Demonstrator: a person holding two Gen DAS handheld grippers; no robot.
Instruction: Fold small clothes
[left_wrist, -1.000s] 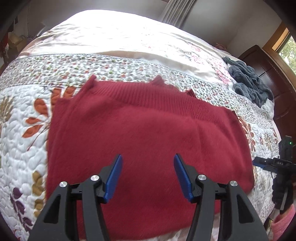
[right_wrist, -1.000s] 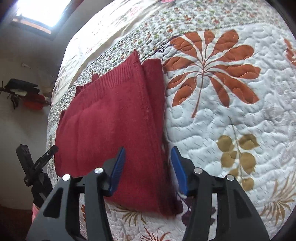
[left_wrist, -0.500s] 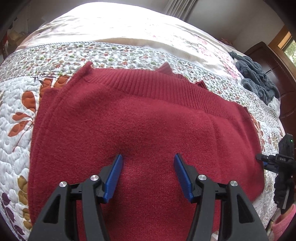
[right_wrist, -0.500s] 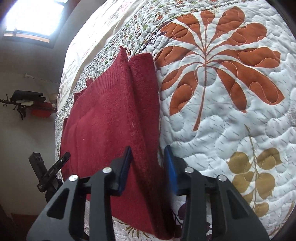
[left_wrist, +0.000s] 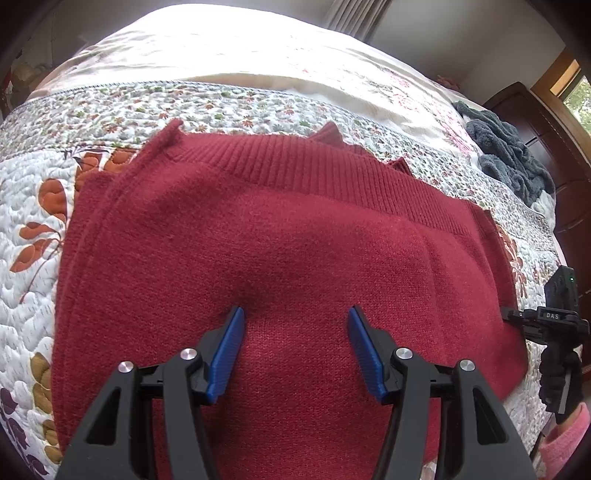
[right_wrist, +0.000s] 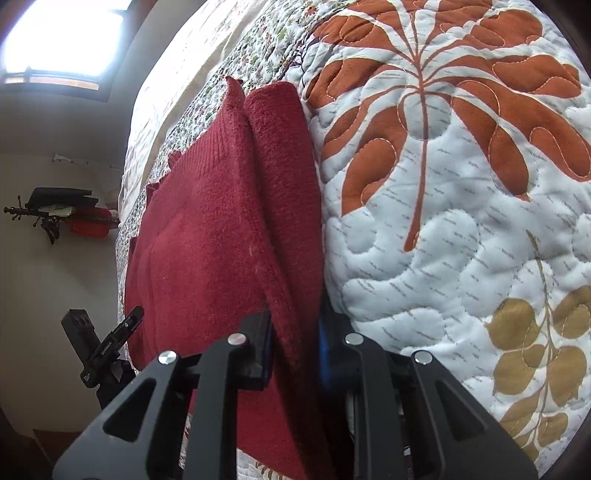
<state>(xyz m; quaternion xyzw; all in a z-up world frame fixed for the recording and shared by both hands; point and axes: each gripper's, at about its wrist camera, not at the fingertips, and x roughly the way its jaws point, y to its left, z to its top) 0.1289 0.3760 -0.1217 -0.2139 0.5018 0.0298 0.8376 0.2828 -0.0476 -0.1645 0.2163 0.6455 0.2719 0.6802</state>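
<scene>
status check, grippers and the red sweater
Left gripper open over red sweater. Right gripper shut on its side edge. Nothing in the way on quilt.

sweater on quilt | blanket behind, far right

Fuzzy matt knit sweater, ribbed at its far hem; stitched cotton-look quilt beside the matt plastic tongs.

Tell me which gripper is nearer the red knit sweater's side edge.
Right. The right gripper is shut on the red knit sweater at that edge; the left gripper is open over the sweater's middle.
</scene>
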